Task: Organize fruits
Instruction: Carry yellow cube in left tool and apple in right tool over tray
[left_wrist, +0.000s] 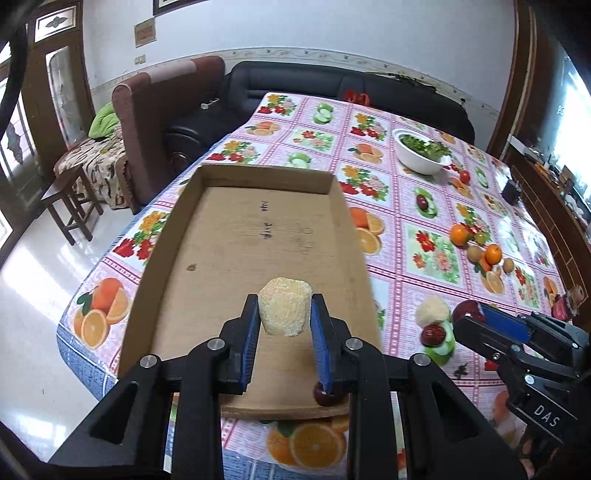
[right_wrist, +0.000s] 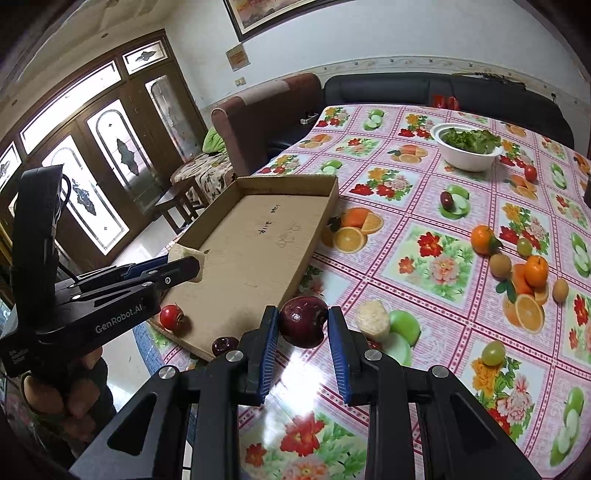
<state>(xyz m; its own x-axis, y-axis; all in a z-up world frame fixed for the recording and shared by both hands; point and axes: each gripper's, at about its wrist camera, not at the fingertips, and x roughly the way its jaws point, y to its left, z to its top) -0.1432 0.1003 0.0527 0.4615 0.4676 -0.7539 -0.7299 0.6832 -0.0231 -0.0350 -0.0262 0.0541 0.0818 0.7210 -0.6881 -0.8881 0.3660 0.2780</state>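
Note:
My left gripper (left_wrist: 284, 314) is shut on a pale yellow corn chunk (left_wrist: 285, 309) and holds it over the near end of the shallow cardboard tray (left_wrist: 258, 229). In the right wrist view the same gripper (right_wrist: 184, 258) shows at left with the chunk (right_wrist: 188, 254). My right gripper (right_wrist: 303, 321) is shut on a dark red apple (right_wrist: 303, 320), just off the tray's (right_wrist: 258, 236) near right corner above the table. A second corn chunk (right_wrist: 373, 319) lies beside it. A small red fruit (right_wrist: 171, 316) sits in the tray, and a dark red fruit (right_wrist: 224, 345) lies at its near edge.
Loose fruit lies on the flowered tablecloth at right: oranges (right_wrist: 536, 271), brown round fruits (right_wrist: 500, 266), green grapes (right_wrist: 493, 352) and a dark plum (right_wrist: 447, 199). A white bowl of greens (right_wrist: 467, 146) stands at the back. Sofas line the far side of the table.

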